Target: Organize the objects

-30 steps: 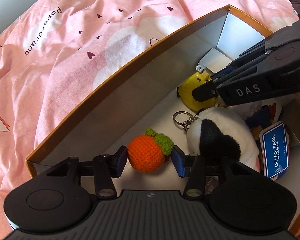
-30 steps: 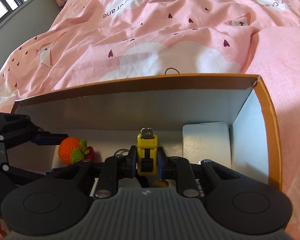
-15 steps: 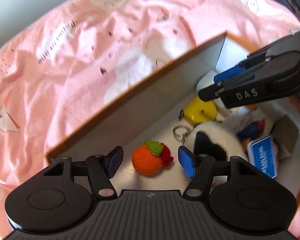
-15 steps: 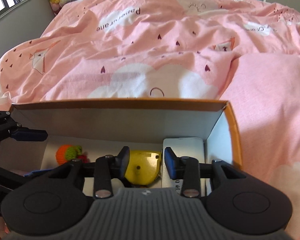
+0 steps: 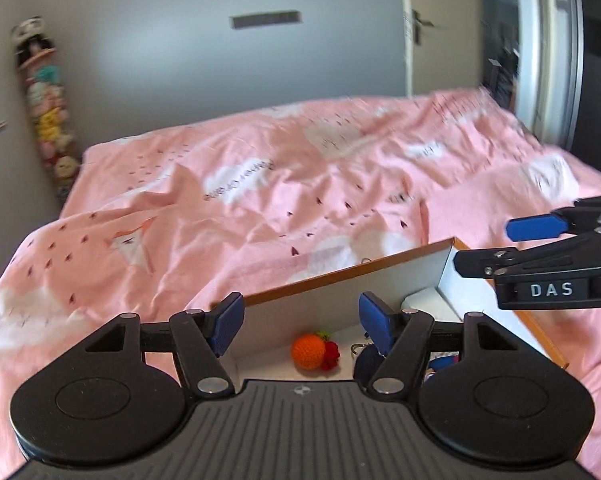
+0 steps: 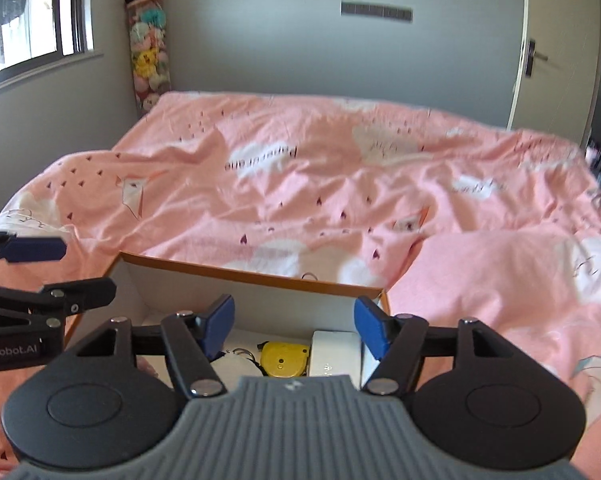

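Orange crochet fruit (image 5: 308, 351), yellow tape measure (image 6: 282, 360), white case (image 6: 334, 354) lying inside orange-rimmed box (image 6: 252, 278) on bed.

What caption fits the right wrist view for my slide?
Right gripper, empty and opening, above the cardboard box holding a yellow tape measure on a pink duvet.

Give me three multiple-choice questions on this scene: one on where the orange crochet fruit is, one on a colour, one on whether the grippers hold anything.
1. Where is the crochet fruit?
A. on the bed
B. in the box
C. between the left fingers

2. What colour is the tape measure?
A. yellow
B. green
C. blue

3. What does the right gripper hold?
A. tape measure
B. white case
C. nothing

Answers: 1 B, it lies on the box floor. 2 A, its case is yellow. 3 C, its opening fingers grip nothing.
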`<control>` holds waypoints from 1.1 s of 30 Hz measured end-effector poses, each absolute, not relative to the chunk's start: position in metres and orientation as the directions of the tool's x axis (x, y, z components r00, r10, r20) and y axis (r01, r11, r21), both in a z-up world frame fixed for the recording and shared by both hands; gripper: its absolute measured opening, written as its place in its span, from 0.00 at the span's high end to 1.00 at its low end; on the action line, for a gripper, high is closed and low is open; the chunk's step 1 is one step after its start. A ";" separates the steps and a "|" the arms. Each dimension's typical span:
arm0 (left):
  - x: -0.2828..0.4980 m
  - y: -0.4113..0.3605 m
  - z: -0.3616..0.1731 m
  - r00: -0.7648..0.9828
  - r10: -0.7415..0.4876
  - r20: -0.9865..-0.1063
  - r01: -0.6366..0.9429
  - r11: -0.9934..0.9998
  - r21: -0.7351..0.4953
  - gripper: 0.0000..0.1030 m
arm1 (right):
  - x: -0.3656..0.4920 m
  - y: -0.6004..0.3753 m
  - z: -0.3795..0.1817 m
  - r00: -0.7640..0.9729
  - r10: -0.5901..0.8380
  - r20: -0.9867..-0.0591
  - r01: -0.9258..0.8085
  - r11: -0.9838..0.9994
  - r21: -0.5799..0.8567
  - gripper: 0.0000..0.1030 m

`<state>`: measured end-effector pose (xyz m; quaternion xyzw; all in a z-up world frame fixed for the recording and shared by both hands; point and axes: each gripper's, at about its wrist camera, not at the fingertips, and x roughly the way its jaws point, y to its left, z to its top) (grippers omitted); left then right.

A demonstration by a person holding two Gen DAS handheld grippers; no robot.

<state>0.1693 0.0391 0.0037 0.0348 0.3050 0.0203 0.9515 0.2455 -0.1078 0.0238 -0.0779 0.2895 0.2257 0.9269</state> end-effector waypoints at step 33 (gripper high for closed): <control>0.060 0.039 -0.049 0.814 0.181 -0.551 -0.183 0.982 0.052 0.22 | 0.091 -0.127 -0.033 0.880 0.294 -0.373 -0.329 0.944 -0.032 0.01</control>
